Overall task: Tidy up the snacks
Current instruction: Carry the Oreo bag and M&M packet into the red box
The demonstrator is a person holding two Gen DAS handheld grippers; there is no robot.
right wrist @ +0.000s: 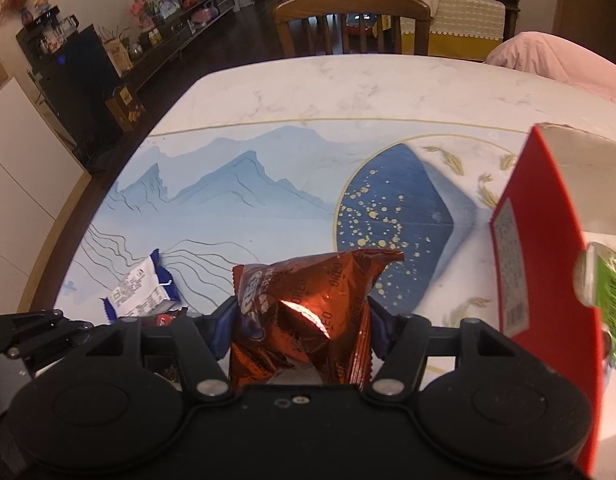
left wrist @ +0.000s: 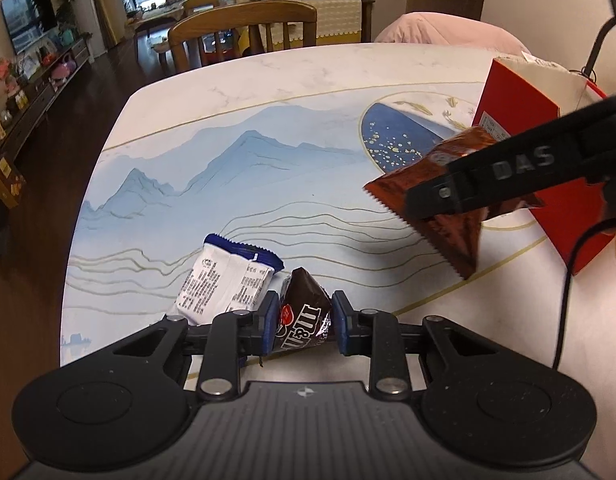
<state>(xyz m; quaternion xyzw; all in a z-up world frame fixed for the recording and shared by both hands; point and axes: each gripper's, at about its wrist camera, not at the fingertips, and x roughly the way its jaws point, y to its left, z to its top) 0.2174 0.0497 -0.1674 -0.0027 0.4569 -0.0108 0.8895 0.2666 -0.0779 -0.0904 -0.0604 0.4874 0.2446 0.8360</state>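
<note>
Table point(left wrist: 308, 80): white marble, pale blue mountain print, gold lines, navy disc with gold specks. Box point(right wrist: 548, 240): red, white label. Oreo pack point(right wrist: 308, 304): shiny red-brown. M&M's bag point(left wrist: 304, 312): dark brown, white lettering. Wrapper point(left wrist: 224, 280): white, blue ends, black print. Pads point(left wrist: 270, 320) were blue; grippers black. Green packet point(right wrist: 608, 296) in box.

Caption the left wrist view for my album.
Left gripper pinches an M&M's pack; right gripper lifts a red Oreo pack.
</note>
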